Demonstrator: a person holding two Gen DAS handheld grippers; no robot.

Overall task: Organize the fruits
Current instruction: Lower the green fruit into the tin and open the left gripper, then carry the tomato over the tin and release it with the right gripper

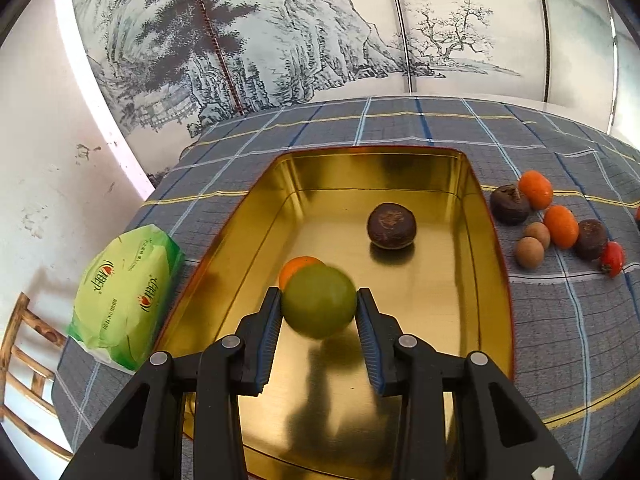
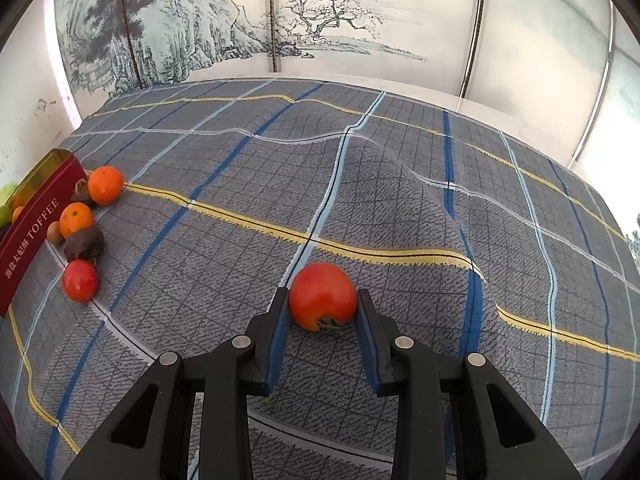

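We lower the green fruit [image 1: 319, 300], pinched in the left gripper [image 1: 319, 312], into the tin [image 1: 496, 264] before letting go; the right gripper [image 2: 323, 312] grips a tomato [image 2: 322, 295].

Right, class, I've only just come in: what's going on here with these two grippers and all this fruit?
A person is sorting fruit into a gold tin with two hand-held grippers. The left gripper holds a green fruit above the tin, where a dark brown fruit and an orange one already lie. The right gripper is shut on a red tomato resting on the checked tablecloth. More fruit waits on the cloth beside the tin.
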